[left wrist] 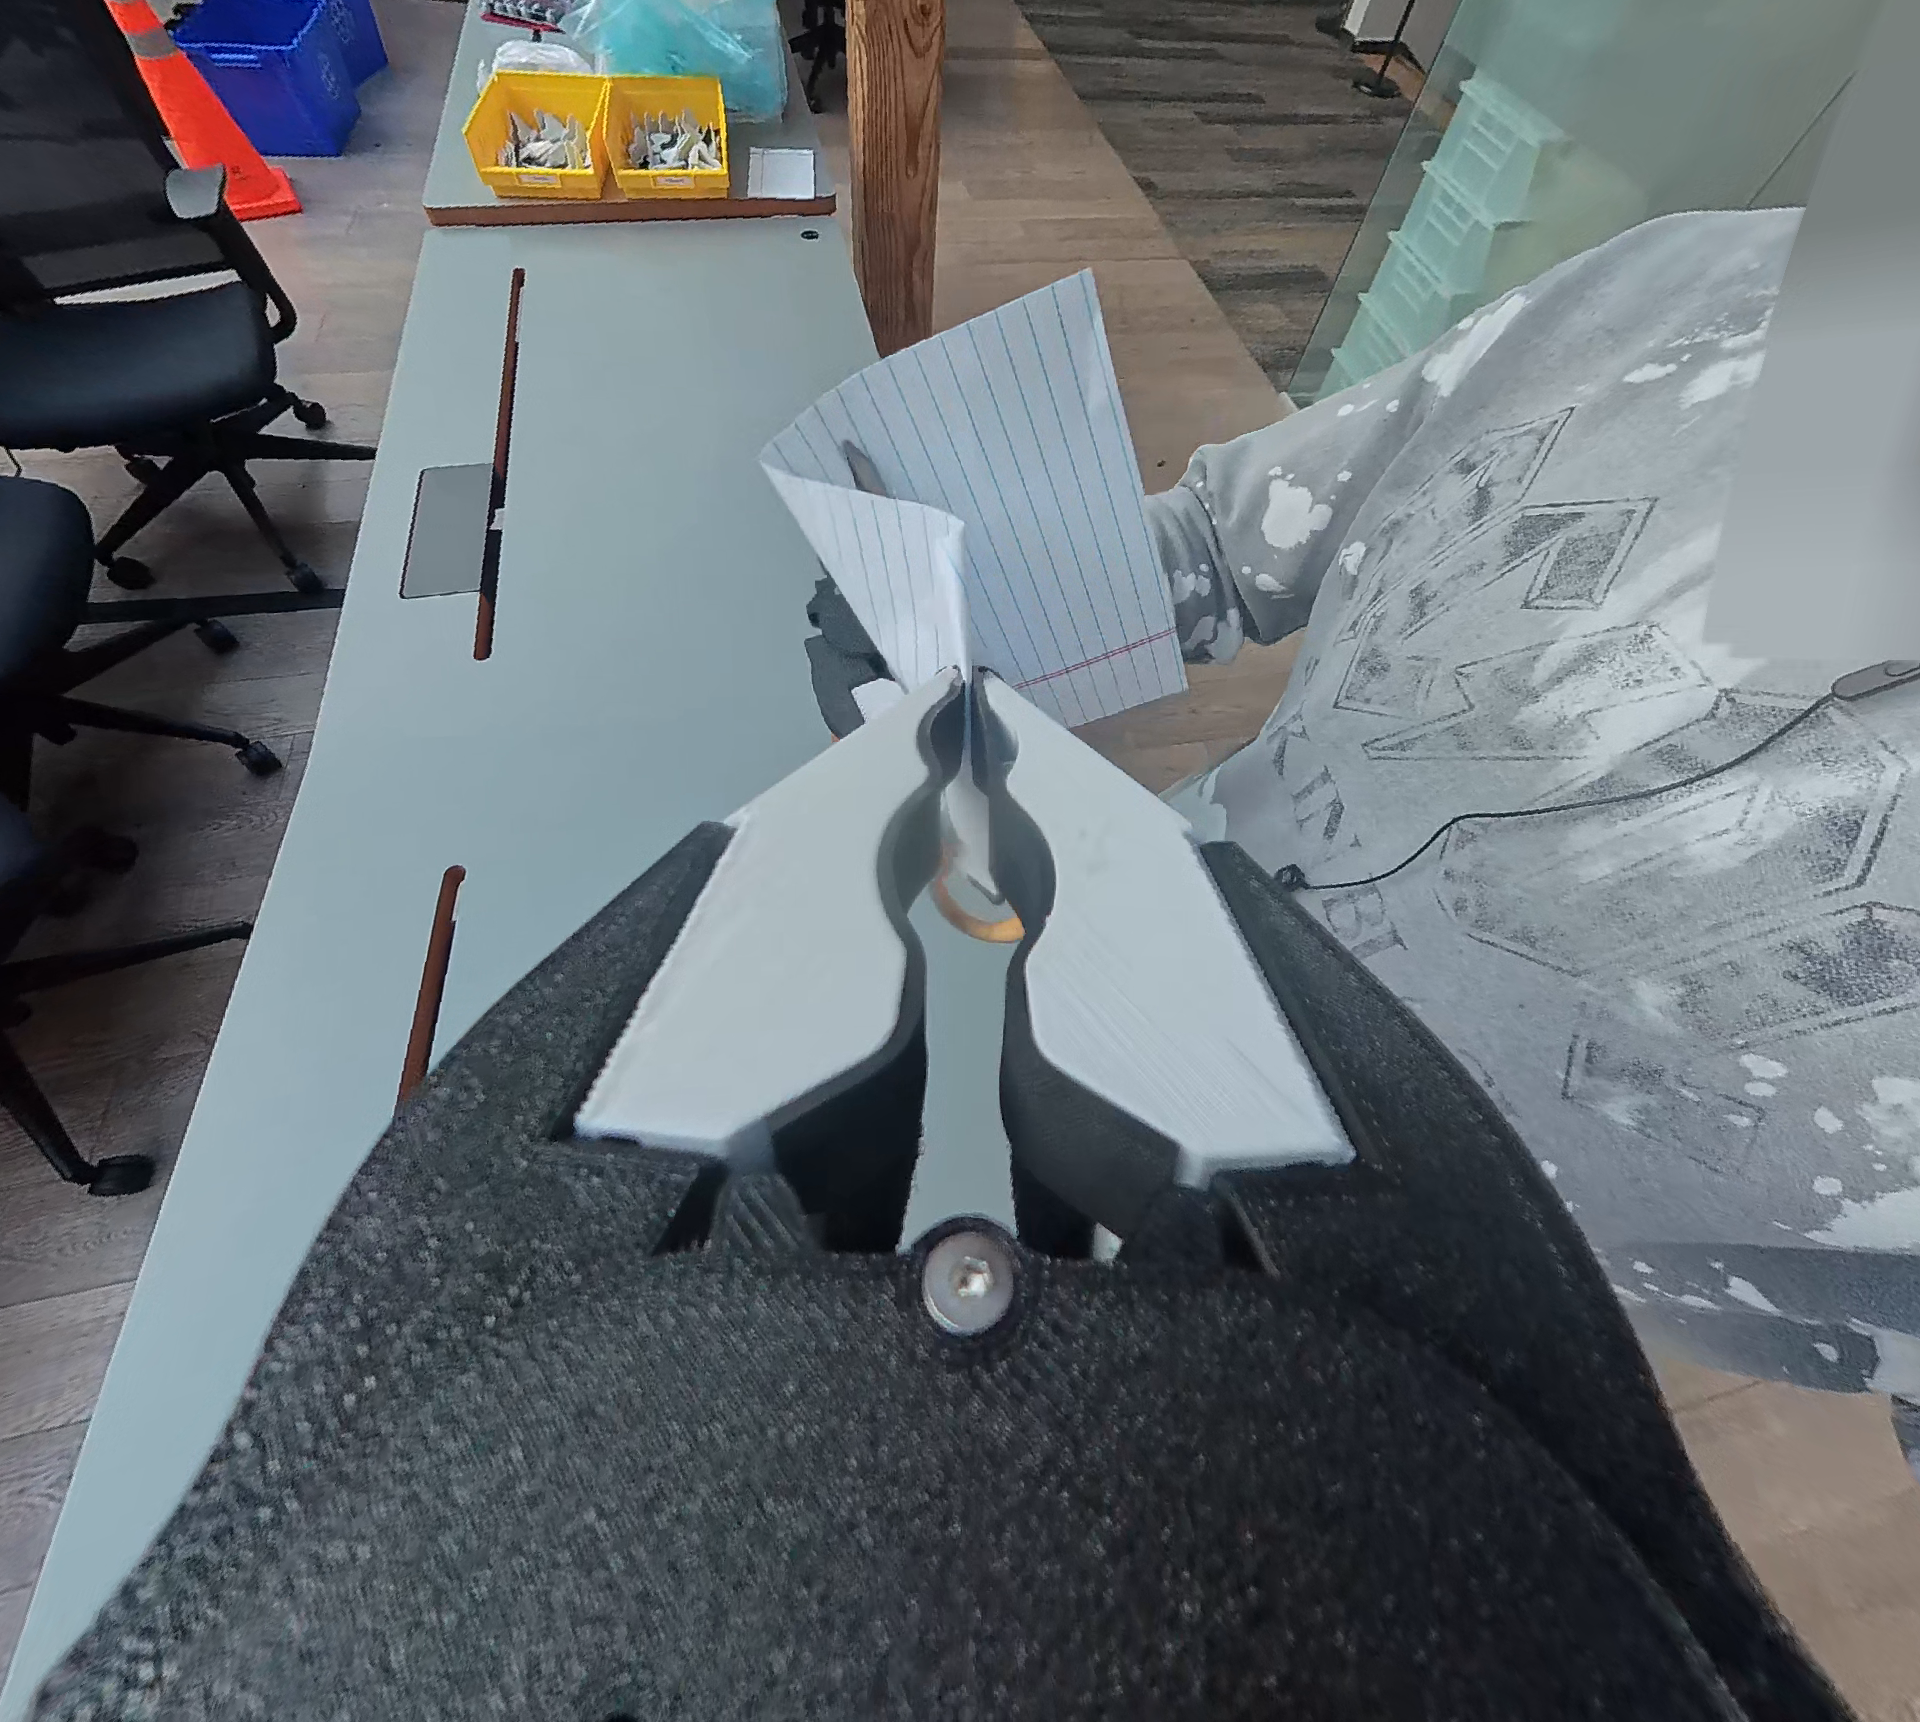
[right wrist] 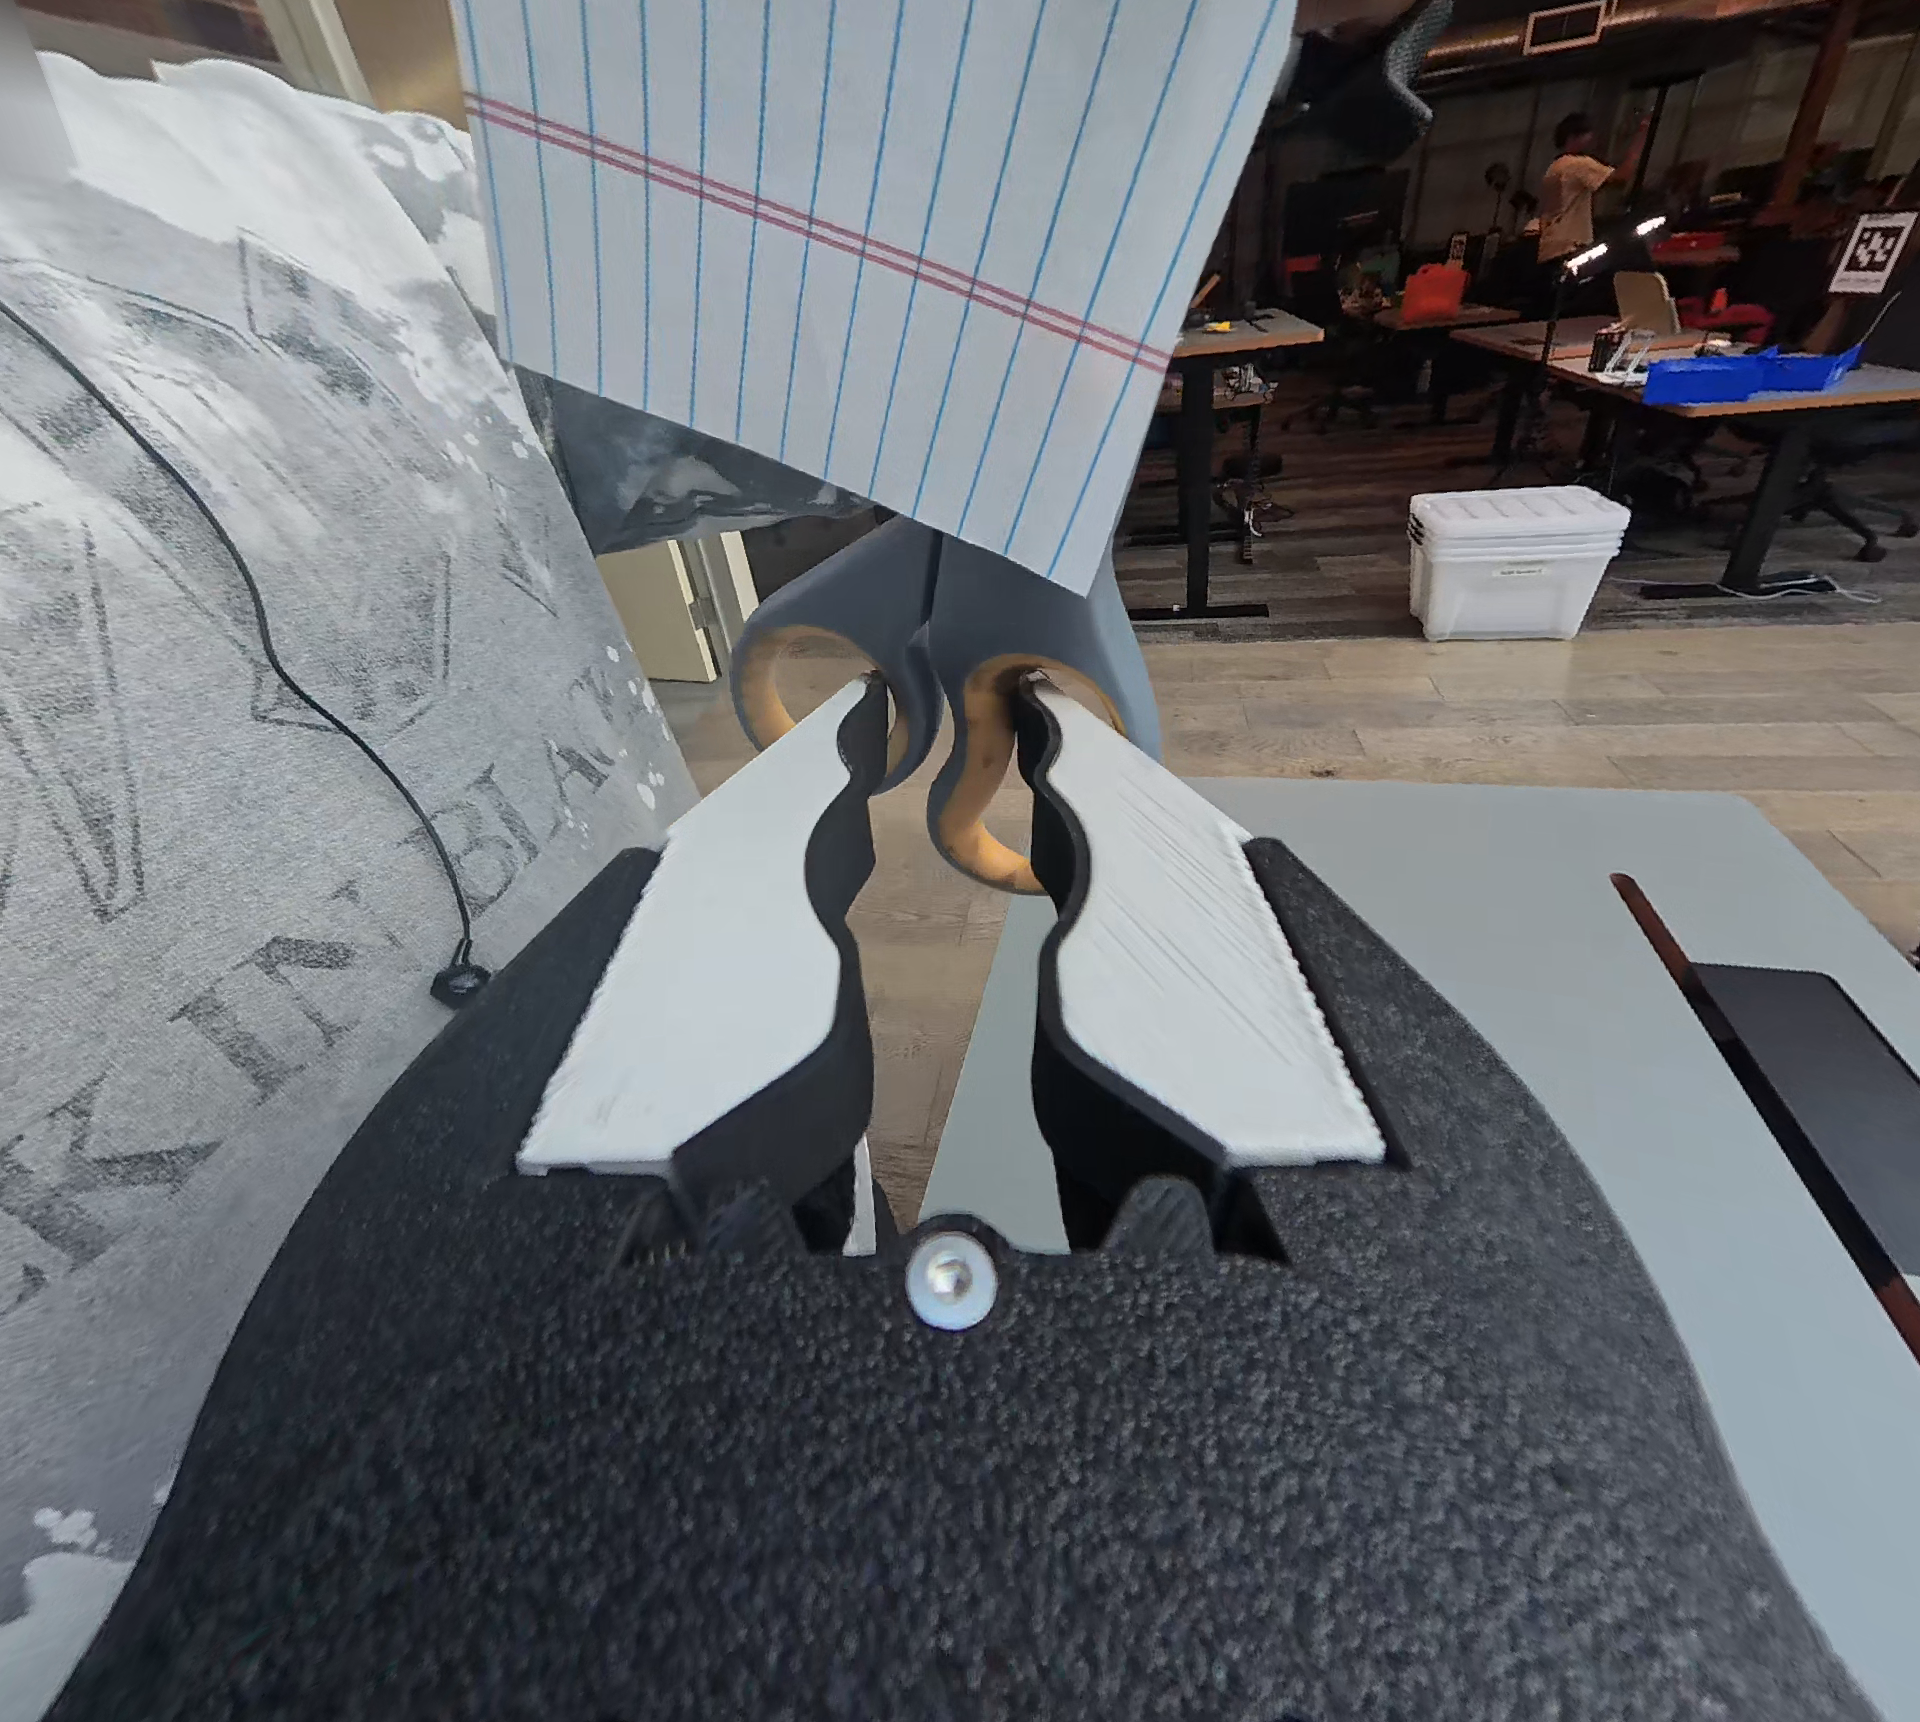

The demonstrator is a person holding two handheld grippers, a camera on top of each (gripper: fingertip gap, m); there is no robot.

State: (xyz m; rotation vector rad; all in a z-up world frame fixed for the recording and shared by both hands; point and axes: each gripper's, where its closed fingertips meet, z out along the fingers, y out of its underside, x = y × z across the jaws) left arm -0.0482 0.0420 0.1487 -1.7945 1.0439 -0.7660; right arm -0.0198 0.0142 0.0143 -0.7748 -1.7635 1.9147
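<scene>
My left gripper (left wrist: 964, 680) is shut on the lower edge of a white lined sheet of paper (left wrist: 997, 509) and holds it upright in the air beside the grey table (left wrist: 623, 446). The sheet also fills the top of the right wrist view (right wrist: 831, 114). My right gripper (right wrist: 951, 685) has one fingertip in each loop of grey scissors (right wrist: 914, 623) with tan-lined handles, shut on the handle parts between them. The scissors point up into the sheet's bottom edge. In the left wrist view a blade tip (left wrist: 858, 467) shows in the paper's fold and a handle loop (left wrist: 977, 919) shows between my fingers.
A person's grey printed sweatshirt (left wrist: 1558, 737) is close on the right. A wooden post (left wrist: 896, 62) and a glass wall (left wrist: 1558, 114) stand behind. Two yellow bins (left wrist: 592, 134) sit at the table's far end. Office chairs (left wrist: 125, 342) and orange cones (left wrist: 187, 83) stand to the left.
</scene>
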